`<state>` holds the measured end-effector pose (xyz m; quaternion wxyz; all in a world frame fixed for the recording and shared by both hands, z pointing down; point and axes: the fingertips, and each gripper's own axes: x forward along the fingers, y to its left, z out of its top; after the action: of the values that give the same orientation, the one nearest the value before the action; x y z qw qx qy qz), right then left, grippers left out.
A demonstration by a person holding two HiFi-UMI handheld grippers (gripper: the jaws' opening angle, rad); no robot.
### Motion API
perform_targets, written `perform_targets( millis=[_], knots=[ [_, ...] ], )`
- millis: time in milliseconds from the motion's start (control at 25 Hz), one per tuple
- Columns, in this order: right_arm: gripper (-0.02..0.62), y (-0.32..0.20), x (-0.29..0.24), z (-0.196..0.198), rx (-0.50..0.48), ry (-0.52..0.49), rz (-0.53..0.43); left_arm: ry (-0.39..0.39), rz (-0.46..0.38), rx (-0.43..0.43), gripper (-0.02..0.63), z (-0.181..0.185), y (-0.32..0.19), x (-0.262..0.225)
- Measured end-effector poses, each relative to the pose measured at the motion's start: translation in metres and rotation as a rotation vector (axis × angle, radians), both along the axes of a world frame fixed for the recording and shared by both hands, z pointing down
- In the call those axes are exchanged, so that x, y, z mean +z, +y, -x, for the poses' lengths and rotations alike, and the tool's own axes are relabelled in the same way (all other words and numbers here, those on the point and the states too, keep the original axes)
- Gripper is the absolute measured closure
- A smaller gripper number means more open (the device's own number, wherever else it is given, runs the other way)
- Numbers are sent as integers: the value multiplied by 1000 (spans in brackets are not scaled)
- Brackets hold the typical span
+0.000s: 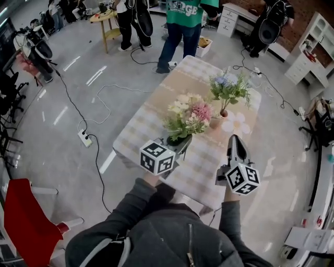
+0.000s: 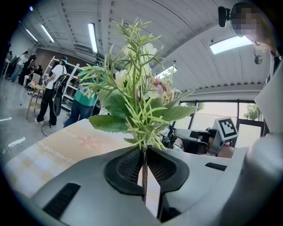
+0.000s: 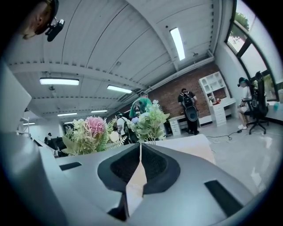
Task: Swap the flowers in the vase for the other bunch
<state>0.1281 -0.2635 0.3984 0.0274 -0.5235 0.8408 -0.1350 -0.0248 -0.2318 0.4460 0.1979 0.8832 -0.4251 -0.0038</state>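
Pinching pink-and-cream artificial flower bunch (image 1: 189, 116) by stems, left claw (image 2: 144, 165) holds it ready; right claw (image 3: 140, 155) closed, empty; pale-blue flower bunch (image 1: 228, 87) fills small brown vase (image 1: 223, 112).

table (image 1: 156, 104): far & left parts bare, free to pass | obstacles: vase (image 1: 223, 113) w/ blue-green bunch (image 1: 228, 87) nr right edge, pink bunch (image 1: 189, 117) in left gripper (image 1: 181, 143) just beside it | gap betw. left gripper & right gripper (image 1: 234, 137) clear | person in green shirt (image 1: 185, 15) at far end
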Motion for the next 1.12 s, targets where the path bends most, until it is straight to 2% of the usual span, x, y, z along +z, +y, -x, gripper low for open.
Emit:
perform_targets(
  millis=[160,320,640,1120],
  knots=[
    [580,29,14,-4,63,-22,17,-22,3,10,575,-11,22,4],
    [583,58,28,-11,78,-40,42,-24,11,11,575,-21,44,8],
    [584,92,33,-6,61,-16,51,-26,13,8,575,-22,76,8],
    [584,124,42,2,-5,-52,74,-40,23,-5,575,-26,111,15]
  ],
)
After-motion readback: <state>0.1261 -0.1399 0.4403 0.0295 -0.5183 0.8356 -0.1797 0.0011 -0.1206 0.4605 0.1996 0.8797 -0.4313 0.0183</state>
